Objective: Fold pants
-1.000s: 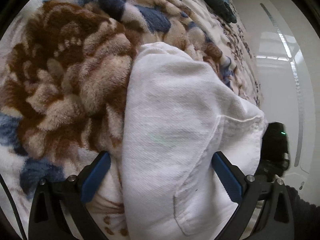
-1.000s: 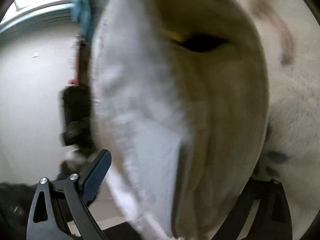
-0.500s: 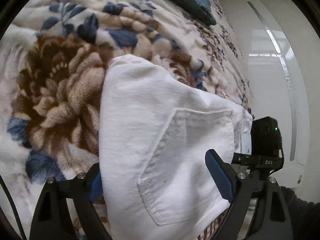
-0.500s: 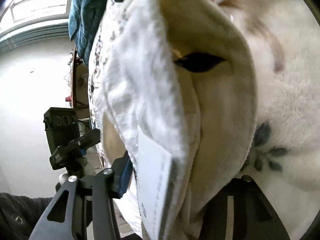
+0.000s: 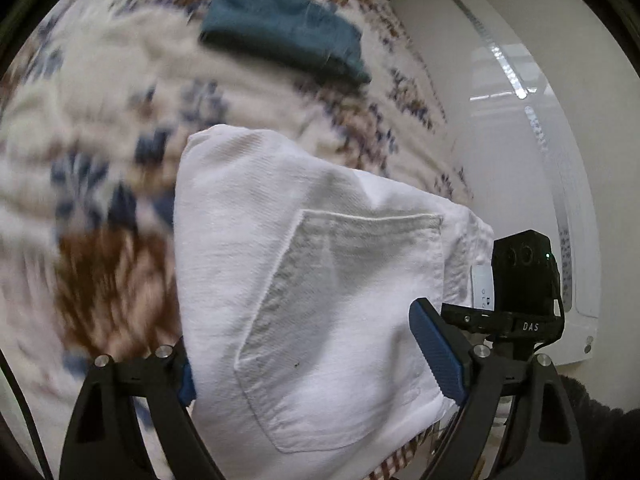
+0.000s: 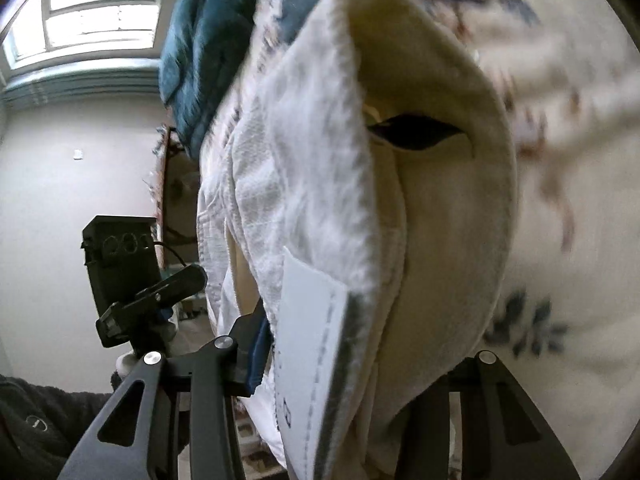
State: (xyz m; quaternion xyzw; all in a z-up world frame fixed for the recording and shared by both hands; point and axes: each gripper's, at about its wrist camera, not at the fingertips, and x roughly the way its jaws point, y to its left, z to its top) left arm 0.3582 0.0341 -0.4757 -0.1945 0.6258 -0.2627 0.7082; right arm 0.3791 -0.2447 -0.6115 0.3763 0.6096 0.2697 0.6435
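1. Left wrist view is showing the left tool (image 5: 320, 364) clamping the thick folded bundle of white woven cotton pants (image 5: 304, 264) across its width, one blue pad at each side edge; the wide grip is fitting the stack of layers, and the back pocket is facing the camera.
2. Right wrist view is showing the right tool (image 6: 360, 344) pinching the waistband end of the same pants (image 6: 320, 184), with the white care label (image 6: 312, 344) sitting just beside the left blue pad; its jaws are closing on the fabric.
3. Both tools are gripping opposite sides, which I judge is keeping the folded garment from sagging open while it is hanging above the floral plush blanket (image 5: 100, 208) on the bed.
4. A folded teal garment (image 5: 280, 28) is lying farther back on the blanket, well apart from the pants.
5. Hard to make out: the right tool's right pad is hiding behind cloth, so that contact is unseen; the left tool's left pad is mostly covered too.
6. Motion blur is smearing the blanket in both views, and the lower edge of the pants is cut off below the frames.
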